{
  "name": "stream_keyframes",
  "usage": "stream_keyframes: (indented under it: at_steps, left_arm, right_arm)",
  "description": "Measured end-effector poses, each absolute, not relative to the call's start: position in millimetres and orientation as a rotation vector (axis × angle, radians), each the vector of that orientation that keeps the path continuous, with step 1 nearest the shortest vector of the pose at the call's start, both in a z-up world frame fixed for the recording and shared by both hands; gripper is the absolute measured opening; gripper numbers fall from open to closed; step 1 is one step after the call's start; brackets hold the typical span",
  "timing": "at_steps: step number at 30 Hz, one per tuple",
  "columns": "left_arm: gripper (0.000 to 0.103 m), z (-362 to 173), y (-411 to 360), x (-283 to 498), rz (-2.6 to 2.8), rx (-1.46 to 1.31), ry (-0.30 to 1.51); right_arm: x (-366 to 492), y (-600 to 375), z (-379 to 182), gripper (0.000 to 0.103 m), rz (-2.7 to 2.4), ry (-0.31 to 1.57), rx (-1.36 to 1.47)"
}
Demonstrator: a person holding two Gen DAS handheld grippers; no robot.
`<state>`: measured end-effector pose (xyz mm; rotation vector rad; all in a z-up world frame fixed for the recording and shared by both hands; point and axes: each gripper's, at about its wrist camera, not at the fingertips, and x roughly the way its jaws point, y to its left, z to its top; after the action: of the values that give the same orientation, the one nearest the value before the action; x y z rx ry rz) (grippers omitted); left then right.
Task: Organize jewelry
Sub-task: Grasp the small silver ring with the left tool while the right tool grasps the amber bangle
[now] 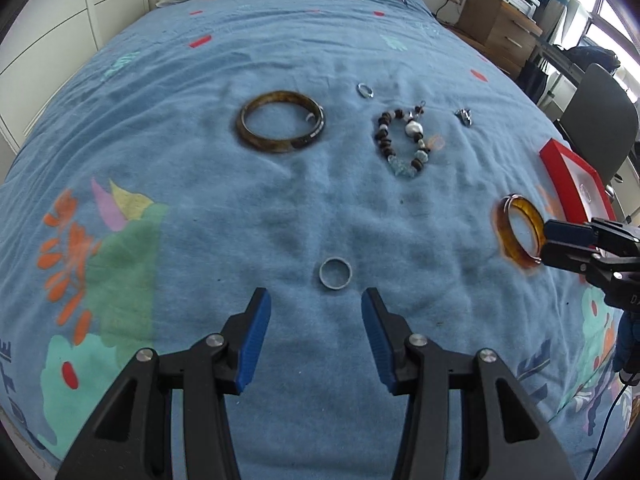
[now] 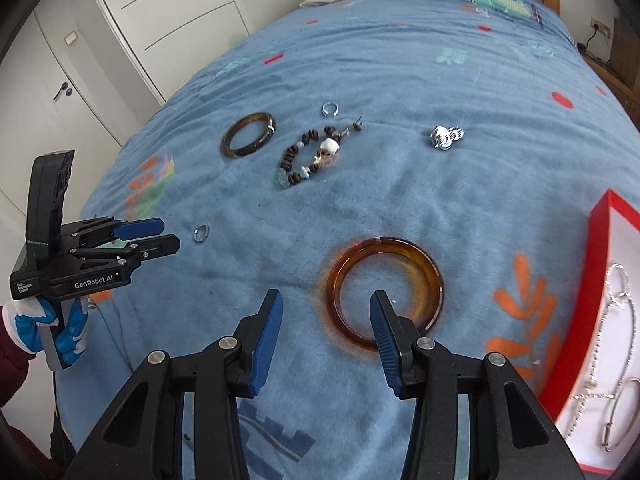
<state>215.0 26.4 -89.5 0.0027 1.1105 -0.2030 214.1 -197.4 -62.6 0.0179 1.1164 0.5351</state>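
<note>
On top of the blue bedspread [image 1: 320, 208] lie many bits of jewelry. Right in front of the left gripper [image 1: 316, 312] sits a small grey ring [image 1: 335, 275], and the jaws are spread wide with nothing between them. The right gripper [image 2: 326, 312] has its jaws spread too, and it holds nothing. Its right finger [image 2: 384, 328] pokes over the hole of the amber bangle [image 2: 384, 292], and its left finger is outside the bangle. So it looks ready to pinch the near side of the bangle.

Farther away lie a dark brown bangle [image 1: 282, 121], a beaded bracelet [image 1: 404, 140], a little silver ring [image 1: 365, 90] and a shiny silver piece [image 2: 446, 136]. The red jewelry box [image 2: 600, 280] waits at the right edge with silver chains and hoops inside.

What could go wrong? The grey ring is tiny and flat, and the bedspread is soft. The left jaws could push it down into the fuzzy cloth or grab a fold of cloth with it. The amber bangle is smooth and round, so I think it could slip or tip if the pinch lands off the rim. Both grippers point down at the bed, so a hard push might shake the other pieces.
</note>
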Motion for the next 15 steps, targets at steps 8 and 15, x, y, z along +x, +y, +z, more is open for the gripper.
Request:
stream_keyframes:
  at_steps: [8, 15]
  left_arm:
    - [0.044, -107.8, 16.1, 226.5, -0.217, 0.006, 1.132]
    - [0.03, -115.4, 16.0, 231.5, -0.21, -0.002, 1.13]
  right_arm:
    - [224.9, -189.0, -89.5, 0.045, 0.549, 1.168, 0.012]
    - [229.6, -185.5, -100.8, 0.043, 0.556, 1.184, 0.017]
